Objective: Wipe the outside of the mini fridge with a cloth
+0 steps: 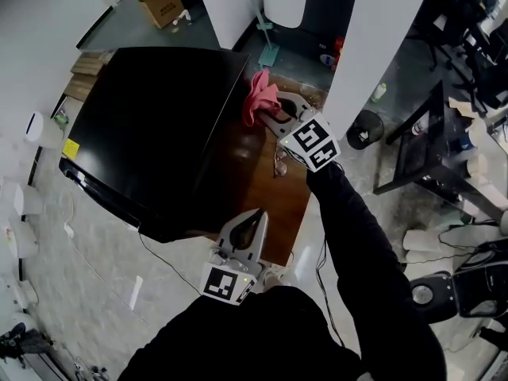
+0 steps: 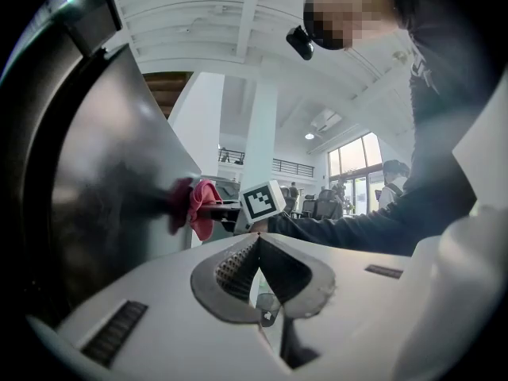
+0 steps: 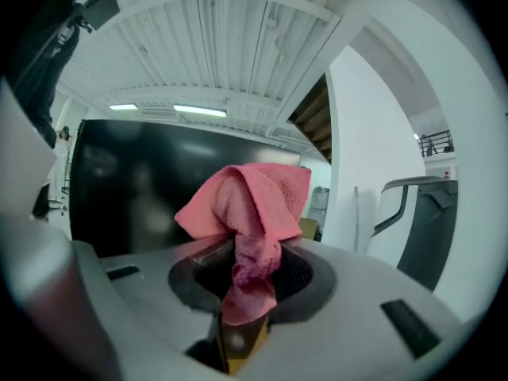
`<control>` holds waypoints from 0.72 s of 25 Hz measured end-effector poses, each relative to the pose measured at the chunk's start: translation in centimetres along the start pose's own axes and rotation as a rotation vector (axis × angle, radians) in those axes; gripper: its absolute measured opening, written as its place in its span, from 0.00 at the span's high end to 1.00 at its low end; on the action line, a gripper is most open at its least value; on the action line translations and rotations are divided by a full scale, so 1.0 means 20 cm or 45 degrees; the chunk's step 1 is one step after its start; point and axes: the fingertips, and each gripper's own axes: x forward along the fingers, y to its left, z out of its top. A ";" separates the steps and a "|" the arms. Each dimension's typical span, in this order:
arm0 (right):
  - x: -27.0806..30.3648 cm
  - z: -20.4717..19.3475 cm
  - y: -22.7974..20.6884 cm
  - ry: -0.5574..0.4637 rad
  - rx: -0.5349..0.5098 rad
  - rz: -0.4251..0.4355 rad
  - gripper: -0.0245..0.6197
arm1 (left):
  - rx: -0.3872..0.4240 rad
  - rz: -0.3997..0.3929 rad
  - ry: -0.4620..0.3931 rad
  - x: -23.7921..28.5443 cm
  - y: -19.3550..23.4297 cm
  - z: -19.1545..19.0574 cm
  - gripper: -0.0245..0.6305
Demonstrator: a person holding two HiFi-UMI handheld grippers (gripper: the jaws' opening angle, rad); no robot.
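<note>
A: Where's the cloth?

B: Pink cloth (image 1: 258, 98) is pinched in the right gripper (image 1: 271, 111). The fingers are clamped on its lower bunch and the rest puffs out past the tips

A: And against what?

B: The right side wall of the mini fridge (image 1: 151, 133), up at the far end. The left gripper view shows the cloth pushed onto that glossy panel, with its reflection next to it

A: Fridge itself?

B: A black box on a brown wooden desk (image 1: 274, 205). Its top faces the head camera, and the door side is at the near left

A: Left gripper?

B: The left gripper (image 1: 254, 217) is at the near end of the desk, just beside the fridge's near right corner and pointing far. Its fingers are pressed together with nothing between them. Can't tell if it touches the fridge

A: Arm?

B: A dark sleeve (image 1: 357, 236) runs from near right up to the right gripper

A: Background?

B: A cardboard box (image 1: 163, 2) sits on the floor at the far left. There's a round dark bin (image 1: 365, 129) on the right, well apart from the desk
</note>
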 end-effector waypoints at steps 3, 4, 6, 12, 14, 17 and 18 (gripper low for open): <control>-0.13 -0.02 0.22 -0.065 0.035 0.114 0.80 | -0.017 -0.003 0.001 -0.09 -0.01 -0.03 0.95; -0.17 -0.05 0.31 -0.071 0.058 0.159 0.80 | -0.032 -0.004 -0.005 -0.12 -0.01 -0.03 0.95; -0.24 -0.15 0.51 -0.052 0.089 0.246 0.80 | -0.036 -0.005 -0.009 -0.19 -0.01 -0.06 0.95; -0.30 -0.48 1.12 0.039 0.244 0.503 0.80 | -0.042 0.018 0.087 -0.37 -0.02 -0.17 0.95; -0.30 -0.54 1.27 0.054 0.275 0.575 0.80 | -0.028 0.019 0.116 -0.41 -0.02 -0.21 0.95; -0.30 -0.62 1.42 0.085 0.273 0.675 0.80 | -0.033 0.033 0.134 -0.42 0.00 -0.25 0.95; -0.29 -0.64 1.47 0.099 0.267 0.704 0.80 | -0.036 0.036 0.137 -0.42 0.00 -0.25 0.95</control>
